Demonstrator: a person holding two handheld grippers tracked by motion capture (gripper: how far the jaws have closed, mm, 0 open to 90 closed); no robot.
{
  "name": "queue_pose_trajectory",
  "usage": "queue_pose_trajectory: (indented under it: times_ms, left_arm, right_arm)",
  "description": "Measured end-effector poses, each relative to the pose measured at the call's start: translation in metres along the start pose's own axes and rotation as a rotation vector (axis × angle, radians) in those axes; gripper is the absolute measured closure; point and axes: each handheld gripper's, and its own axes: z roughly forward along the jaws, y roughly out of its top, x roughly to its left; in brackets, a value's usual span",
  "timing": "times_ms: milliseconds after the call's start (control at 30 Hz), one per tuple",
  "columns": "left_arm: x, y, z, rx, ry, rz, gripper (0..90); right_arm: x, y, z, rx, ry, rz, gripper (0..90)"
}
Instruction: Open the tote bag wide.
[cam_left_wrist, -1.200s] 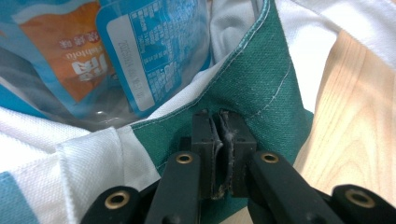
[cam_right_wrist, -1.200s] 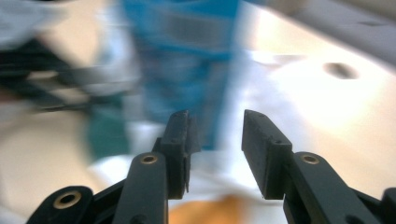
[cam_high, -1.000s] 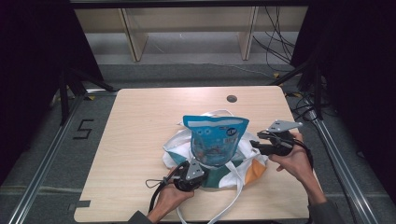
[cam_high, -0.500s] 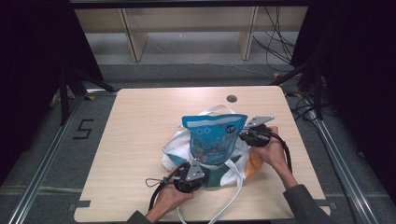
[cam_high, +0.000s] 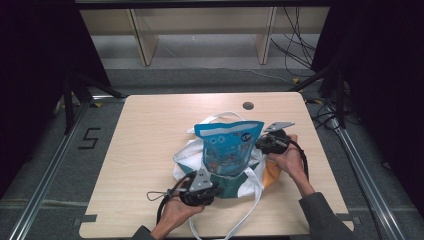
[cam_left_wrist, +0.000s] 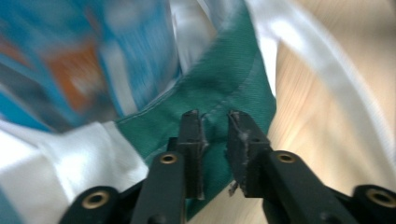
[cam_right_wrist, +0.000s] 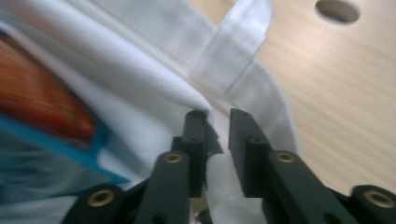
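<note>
While the blue pouch (cam_high: 228, 149) already stands in the tote (cam_high: 187, 159) mid-tabletop (cam_high: 145, 125), we'd say the bagging's mostly done; handles are left. Left gripper (cam_left_wrist: 215, 122) jaws just opened slightly, green hem between them, not pinched. Right gripper (cam_right_wrist: 218, 120), moved in from the edge since earlier, has reopened too, around white fabric.

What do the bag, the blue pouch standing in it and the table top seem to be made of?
Bag: woven cloth, white with a green panel; ribbed weave, a stitched seam and soft folds show, with flat white webbing handles. Blue pouch: probably printed plastic film, judging by its glossy, creased face. Table top: pale wood or wood-look laminate with a matte grain; which one is unclear.
</note>
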Motion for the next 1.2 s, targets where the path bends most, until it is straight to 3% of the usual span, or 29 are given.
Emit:
queue_pose_trajectory:
  times_ms: [67,100,167,233,300,333,400,467,567,633,700,733,767,833,900,967,1000,1033,1100,1200]
  left_arm:
    - [0.012,0.009,-0.017,-0.041,0.021,-0.001,68.7]
    - [0.018,0.012,-0.023,-0.055,0.030,-0.038,67.7]
    - [0.033,0.018,-0.033,-0.086,0.092,-0.059,65.6]
    - [0.047,0.022,-0.039,-0.100,0.132,-0.075,64.8]
    - [0.060,0.026,-0.040,-0.070,0.203,-0.061,62.8]
    - [0.068,0.028,-0.037,-0.039,0.204,-0.047,62.6]
    - [0.080,0.028,-0.028,-0.016,0.222,-0.070,60.7]
    - [0.087,0.027,-0.017,0.053,0.214,-0.070,59.6]
    - [0.094,0.025,-0.002,0.083,0.227,-0.056,58.0]
    - [0.097,0.024,0.005,0.097,0.229,-0.058,54.9]
    - [0.101,0.025,0.009,0.115,0.231,-0.031,52.3]
    - [0.102,0.025,0.012,0.108,0.232,-0.042,51.0]
    - [0.103,0.025,0.014,0.100,0.238,-0.056,49.9]
    - [0.106,0.027,0.019,0.089,0.232,-0.058,48.5]
    - [0.108,0.029,0.025,0.094,0.225,-0.037,48.3]
    - [0.112,0.028,0.030,0.135,0.208,-0.004,48.4]
    - [0.116,0.026,0.032,0.149,0.189,-0.012,48.1]
    - [0.120,0.024,0.033,0.136,0.174,-0.044,49.0]
    - [0.126,0.018,0.034,0.107,0.145,-0.101,51.0]
    - [0.129,0.014,0.037,0.115,0.128,-0.124,54.5]
  right_arm:
    - [0.002,0.002,-0.017,-0.061,-0.002,-0.007,66.6]
    - [0.005,0.003,-0.027,-0.075,0.027,0.016,66.2]
    - [0.013,0.003,-0.042,-0.114,0.045,0.034,63.6]
    - [0.020,0.002,-0.055,-0.118,0.089,0.008,62.0]
    - [0.030,-0.001,-0.063,-0.131,0.113,-0.019,61.6]
    - [0.037,-0.003,-0.068,-0.116,0.138,-0.020,61.2]
    - [0.046,-0.007,-0.073,-0.121,0.160,-0.039,61.1]
    - [0.055,-0.011,-0.077,-0.116,0.186,-0.055,61.1]
    - [0.068,-0.016,-0.077,-0.103,0.216,-0.110,60.5]
    - [0.075,-0.018,-0.076,-0.094,0.245,-0.117,59.4]
    - [0.081,-0.019,-0.076,-0.090,0.248,-0.126,58.0]
    - [0.083,-0.019,-0.075,-0.089,0.265,-0.142,55.9]
    - [0.087,-0.020,-0.075,-0.074,0.268,-0.130,53.9]
    - [0.091,-0.020,-0.074,-0.083,0.242,-0.168,51.9]
    - [0.095,-0.019,-0.072,-0.102,0.233,-0.172,49.9]
    - [0.100,-0.016,-0.069,-0.117,0.217,-0.181,46.6]
    - [0.101,-0.014,-0.069,-0.124,0.202,-0.205,46.6]
    - [0.103,-0.013,-0.068,-0.149,0.186,-0.217,49.2]
    - [0.104,-0.011,-0.067,-0.164,0.215,-0.207,49.3]
    - [0.108,-0.011,-0.061,-0.134,0.264,-0.211,47.4]
